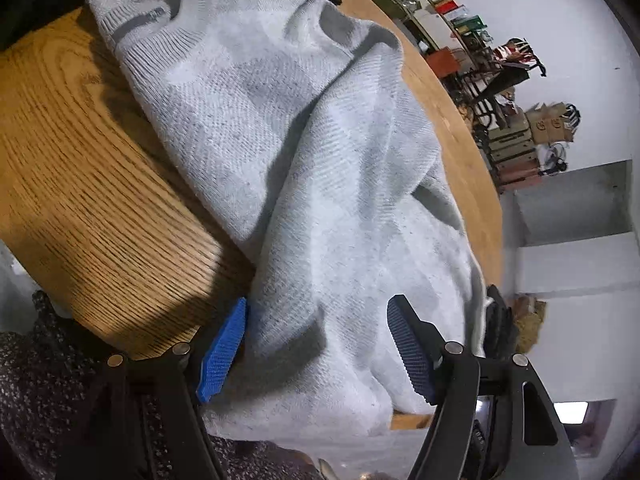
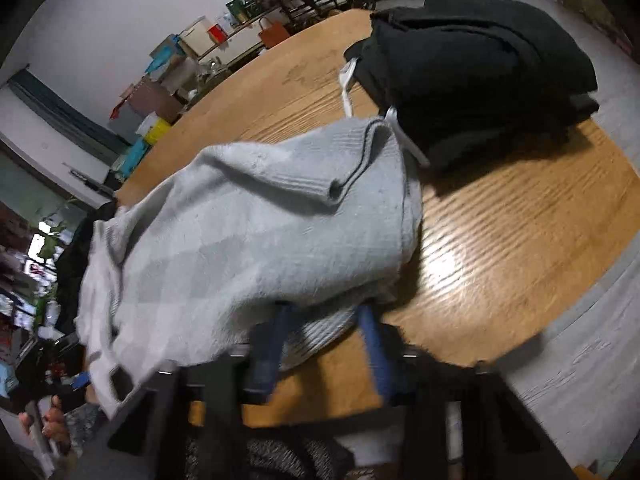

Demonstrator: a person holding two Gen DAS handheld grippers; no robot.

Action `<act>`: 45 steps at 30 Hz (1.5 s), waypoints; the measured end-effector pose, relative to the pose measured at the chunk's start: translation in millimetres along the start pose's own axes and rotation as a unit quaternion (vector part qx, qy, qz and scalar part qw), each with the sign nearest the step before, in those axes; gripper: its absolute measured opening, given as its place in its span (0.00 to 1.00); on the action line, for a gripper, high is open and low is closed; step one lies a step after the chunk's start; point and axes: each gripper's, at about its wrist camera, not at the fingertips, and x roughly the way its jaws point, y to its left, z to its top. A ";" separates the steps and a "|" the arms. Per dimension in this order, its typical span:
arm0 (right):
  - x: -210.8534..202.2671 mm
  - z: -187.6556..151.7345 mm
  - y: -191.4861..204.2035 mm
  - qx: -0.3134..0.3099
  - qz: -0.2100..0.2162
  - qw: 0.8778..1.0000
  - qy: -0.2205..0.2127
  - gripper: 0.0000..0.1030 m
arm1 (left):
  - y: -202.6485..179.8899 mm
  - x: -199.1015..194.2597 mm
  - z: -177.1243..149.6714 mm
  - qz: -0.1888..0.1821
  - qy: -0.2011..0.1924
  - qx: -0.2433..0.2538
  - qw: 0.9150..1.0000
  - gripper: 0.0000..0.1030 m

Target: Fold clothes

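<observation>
Left wrist view: I am seeing the grey sweater (image 1: 304, 184) lying rumpled between my wide left jaws; right jaws are straddling its hem, grip unclear; folding is remaining.

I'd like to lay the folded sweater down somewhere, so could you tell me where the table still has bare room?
The wooden table is bare right of the grey sweater, between it, the dark clothes pile and the near edge. Another bare strip lies beyond the sweater toward the far edge. In the left wrist view, bare wood shows beside the collar. The middle is crowded by the sweater.
</observation>
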 end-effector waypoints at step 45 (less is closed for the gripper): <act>101.2 34.4 207.7 -0.175 0.198 0.943 0.204 0.48 | -56.0 66.4 91.4 0.003 0.116 0.008 0.993 0.71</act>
